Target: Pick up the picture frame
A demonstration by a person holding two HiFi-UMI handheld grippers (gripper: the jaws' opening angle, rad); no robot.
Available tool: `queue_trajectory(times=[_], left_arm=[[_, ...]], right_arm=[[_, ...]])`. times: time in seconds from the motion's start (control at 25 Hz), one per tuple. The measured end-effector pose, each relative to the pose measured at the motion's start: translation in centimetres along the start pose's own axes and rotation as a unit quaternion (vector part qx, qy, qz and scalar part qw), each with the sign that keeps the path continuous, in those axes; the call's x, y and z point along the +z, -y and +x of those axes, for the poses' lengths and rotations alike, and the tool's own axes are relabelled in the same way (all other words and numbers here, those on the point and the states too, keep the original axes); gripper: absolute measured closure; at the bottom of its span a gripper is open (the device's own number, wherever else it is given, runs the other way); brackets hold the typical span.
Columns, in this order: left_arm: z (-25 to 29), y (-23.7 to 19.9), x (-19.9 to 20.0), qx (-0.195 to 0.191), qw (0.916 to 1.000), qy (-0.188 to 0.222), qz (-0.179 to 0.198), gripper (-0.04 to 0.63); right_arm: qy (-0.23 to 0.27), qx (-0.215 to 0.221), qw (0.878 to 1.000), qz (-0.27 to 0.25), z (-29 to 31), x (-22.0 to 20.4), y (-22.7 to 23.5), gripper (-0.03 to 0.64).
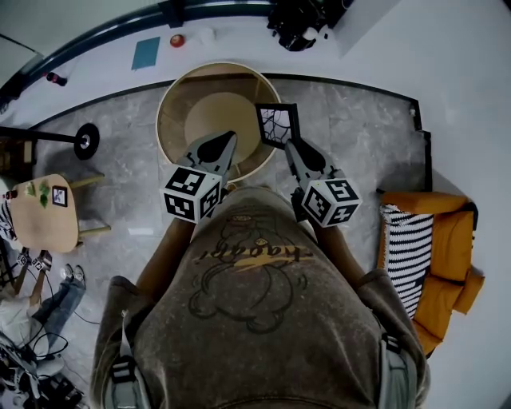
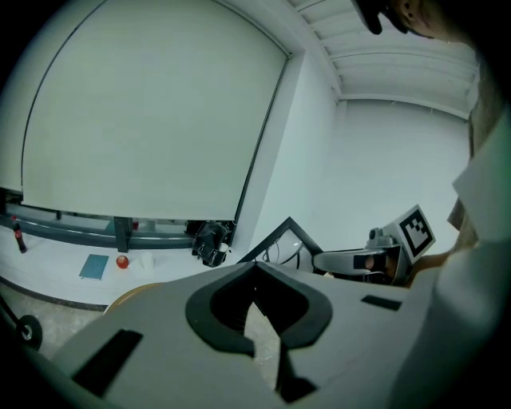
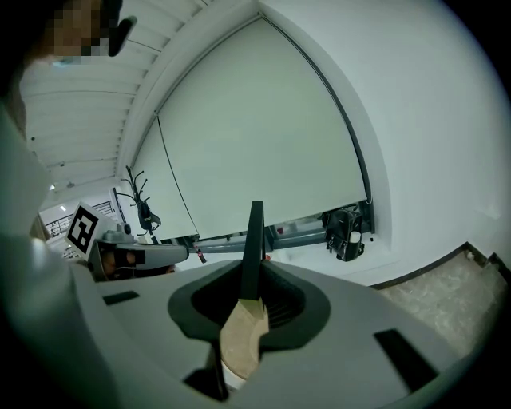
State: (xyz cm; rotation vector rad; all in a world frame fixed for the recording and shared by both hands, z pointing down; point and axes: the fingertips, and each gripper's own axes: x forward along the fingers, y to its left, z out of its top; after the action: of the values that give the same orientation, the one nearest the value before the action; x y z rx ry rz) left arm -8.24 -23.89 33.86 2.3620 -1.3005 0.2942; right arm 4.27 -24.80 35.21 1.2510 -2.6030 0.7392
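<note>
Right tongs [image 1: 290,148] pinch a black picture frame [image 1: 278,125] by its edge, holding it upright over the rim of a round wooden tabletop [image 1: 200,96]. Left tongs [image 1: 231,138], pressed together and empty, sit just beside it.

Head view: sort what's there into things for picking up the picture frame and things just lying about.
Job in hand:
picture frame
right gripper, jaws shut on the frame
round wooden table

Lying about:
orange sofa
striped cushion
black bag
blue sheet
</note>
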Motion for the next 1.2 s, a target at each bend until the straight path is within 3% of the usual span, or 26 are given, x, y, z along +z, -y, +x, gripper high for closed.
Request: queue_trajectory(times=[1.2], left_arm=[[0.8,-1.4,-0.3,0.022,0.9995,-0.003,-0.02,0.577]], right_arm=[[-0.016,0.019,1.0,0.011,2.0,0.0,0.4,0.531]])
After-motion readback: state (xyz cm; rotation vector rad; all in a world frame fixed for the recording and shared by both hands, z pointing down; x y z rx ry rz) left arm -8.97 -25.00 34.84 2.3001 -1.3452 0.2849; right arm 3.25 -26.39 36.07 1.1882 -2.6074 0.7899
